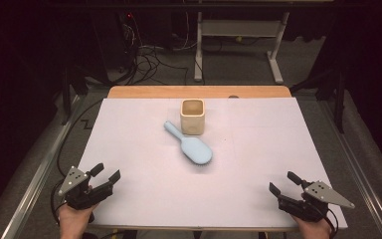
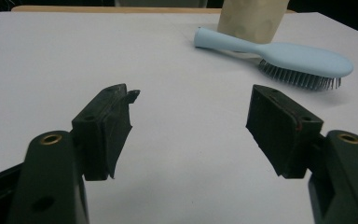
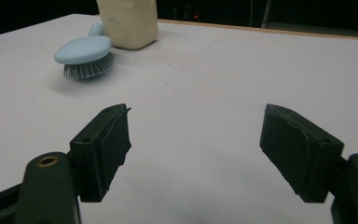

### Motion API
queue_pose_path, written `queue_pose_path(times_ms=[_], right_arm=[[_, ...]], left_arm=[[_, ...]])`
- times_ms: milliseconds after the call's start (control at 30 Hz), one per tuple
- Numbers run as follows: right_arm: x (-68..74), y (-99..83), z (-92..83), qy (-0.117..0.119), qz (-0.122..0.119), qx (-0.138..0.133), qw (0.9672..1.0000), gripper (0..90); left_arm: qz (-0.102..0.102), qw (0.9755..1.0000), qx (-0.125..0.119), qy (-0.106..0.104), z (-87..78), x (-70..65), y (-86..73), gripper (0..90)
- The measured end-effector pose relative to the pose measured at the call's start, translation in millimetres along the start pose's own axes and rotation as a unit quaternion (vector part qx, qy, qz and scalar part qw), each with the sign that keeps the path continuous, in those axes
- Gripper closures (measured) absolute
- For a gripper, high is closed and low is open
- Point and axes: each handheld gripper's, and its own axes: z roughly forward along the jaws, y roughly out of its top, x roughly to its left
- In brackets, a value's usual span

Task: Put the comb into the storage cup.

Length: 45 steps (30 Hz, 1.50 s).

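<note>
**Ana:** Hairbrush is the thing nearest to both tools, yes? Where does it lie exactly?

**Ben:** It lies on the white sheet that covers the bench, near the middle, with its bristles facing down. It is light blue. Its handle points toward the far-left, and the handle end comes just beside the beige cup. From the high view I cannot tell if the two are touching.

**Ana:** And the cup?

**Ben:** The cup stands upright, on the far side of the hairbrush, with its mouth open upward.

**Ana:** What about the left tool?

**Ben:** It is well apart from the hairbrush, at the near-left corner of the sheet, held in the person's left hand. Its jaws stand wide and nothing is between them. In the left gripper view the hairbrush shows beyond the jaws, to the upper right.

**Ana:** And the right tool?

**Ben:** It is also well apart from the hairbrush, at the near-right corner, in the right hand. Its jaws are wide too, with only bare sheet between them. Its own view shows the hairbrush head and the cup at the upper left.
</note>
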Motion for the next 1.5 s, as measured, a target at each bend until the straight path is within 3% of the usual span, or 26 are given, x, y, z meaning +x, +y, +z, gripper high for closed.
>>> queue_pose_path(times_ms=[300, 600, 1300, 1500], right_arm=[[0.8, 0.7, 1.4, 0.005, -0.004, 0.001, 1.0, 25.1], [0.8, 0.8, 0.7, 0.01, -0.003, -0.003, 0.9999, 25.7], [1.1, 0.5, 0.5, 0.01, -0.005, -0.001, 0.9999, 25.8], [1.5, 0.7, 0.7, 0.011, -0.006, 0.0, 0.9999, 25.8]], left_arm=[[0.005, 1.0, -0.008, -0.002, 3.6, -4.9, 7.1, 31.4], [0.012, 0.9997, -0.008, -0.017, 14.8, -14.1, 14.7, 31.7], [0.028, 0.9994, -0.013, -0.014, 38.1, -27.4, 29.2, 30.9], [0.019, 0.9997, -0.005, -0.017, 47.0, -27.3, 32.7, 30.6]])
